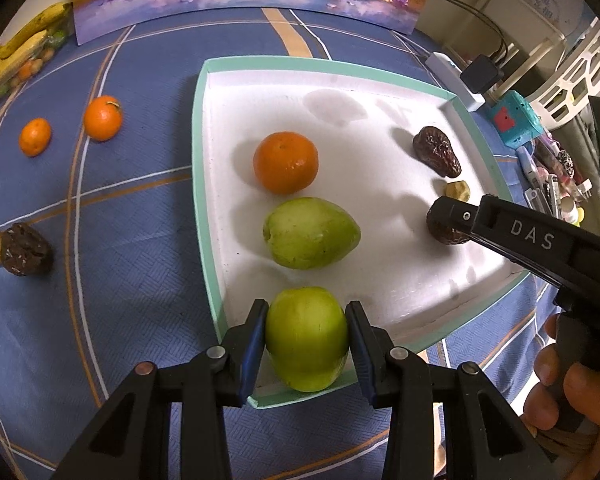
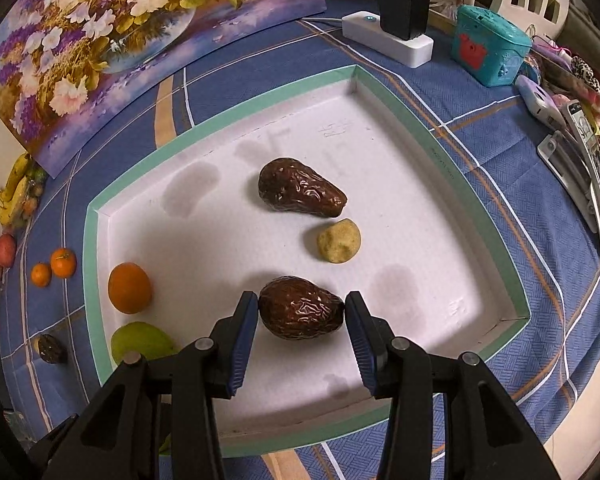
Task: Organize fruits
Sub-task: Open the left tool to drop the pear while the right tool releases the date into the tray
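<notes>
Left gripper (image 1: 307, 334): your pads clamp the green fruit (image 1: 306, 338) over the tray (image 1: 204, 200) edge.
Right gripper (image 2: 301, 312): you pinch a brown date (image 2: 300, 307) inside the tray.

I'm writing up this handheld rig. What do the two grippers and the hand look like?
Both the left gripper and right gripper are matte black plastic with silver pivot pins and ribbed blue pads. The right's body reads "DAS" in white. A bare hand grips its handle; no sleeve visible.
</notes>
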{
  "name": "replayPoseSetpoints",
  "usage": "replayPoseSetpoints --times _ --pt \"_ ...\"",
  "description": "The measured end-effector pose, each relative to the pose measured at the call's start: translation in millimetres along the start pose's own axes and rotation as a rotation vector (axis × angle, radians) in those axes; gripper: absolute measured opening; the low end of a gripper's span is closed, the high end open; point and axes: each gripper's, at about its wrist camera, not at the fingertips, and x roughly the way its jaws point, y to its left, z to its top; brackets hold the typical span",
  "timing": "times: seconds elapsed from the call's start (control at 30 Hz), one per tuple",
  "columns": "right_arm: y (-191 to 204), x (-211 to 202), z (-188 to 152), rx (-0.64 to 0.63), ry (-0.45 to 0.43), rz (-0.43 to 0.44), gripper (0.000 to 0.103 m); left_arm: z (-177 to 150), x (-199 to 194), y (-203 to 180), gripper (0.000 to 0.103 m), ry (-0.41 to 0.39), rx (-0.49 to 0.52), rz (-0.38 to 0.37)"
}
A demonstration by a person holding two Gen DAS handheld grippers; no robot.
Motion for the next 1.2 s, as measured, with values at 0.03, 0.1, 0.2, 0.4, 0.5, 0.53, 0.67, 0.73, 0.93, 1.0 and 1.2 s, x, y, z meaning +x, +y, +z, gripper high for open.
replayPoseSetpoints --times 0.03,0.1,0.2,0.4,0.5,0.53,0.67,0.73,0.93,1.0,1.2 --pt "0.1 0.0 -0.1 -0.001 0.001 0.001 0.047 0.2 -0.2 -0.6 0.042 0.0 0.001 0.001" --pt "0.3 -0.1 -0.3 -0.003 0.002 0.0 0.047 0.7 0.3 -1.3 0.042 0.0 0.003 0.002" --pt "0.6 -0.5 0.2 -0.004 0.001 0.002 0.047 1.1 0.6 -1.7 0.044 0.002 0.005 0.001" --pt "1.7 -0.5 1.5 -0.011 0.0 -0.003 0.047 1.3 -4.9 -7.9 0.044 -0.013 0.034 -0.015" --pt "2.6 -5.6 2.1 -0.008 -0.018 -0.004 0.047 1.4 -12.0 -10.2 0.044 -0.03 0.049 -0.017" --pt "2.4 -8.7 2.6 -0.007 -0.029 -0.002 0.047 2.0 -15.7 -10.7 0.044 -0.041 0.052 -0.02" --pt "2.3 -18.6 4.9 -0.005 -0.061 0.004 0.047 3.2 -26.9 -6.0 0.044 -0.076 0.044 -0.024" --pt "2.8 -20.5 5.7 -0.004 -0.067 0.007 0.047 4.0 -31.3 -1.4 0.044 -0.087 0.031 -0.029" --pt "7.2 -23.8 5.7 -0.015 -0.076 0.018 0.047 8.2 -44.6 22.1 0.045 -0.132 -0.058 -0.037" --pt "9.2 -24.5 5.7 -0.019 -0.078 0.022 0.047 9.9 -47.8 31.1 0.045 -0.149 -0.095 -0.029" --pt "17.6 -28.6 3.0 -0.042 -0.086 0.034 0.047 11.3 -62.4 65.0 0.045 -0.203 -0.211 -0.013"
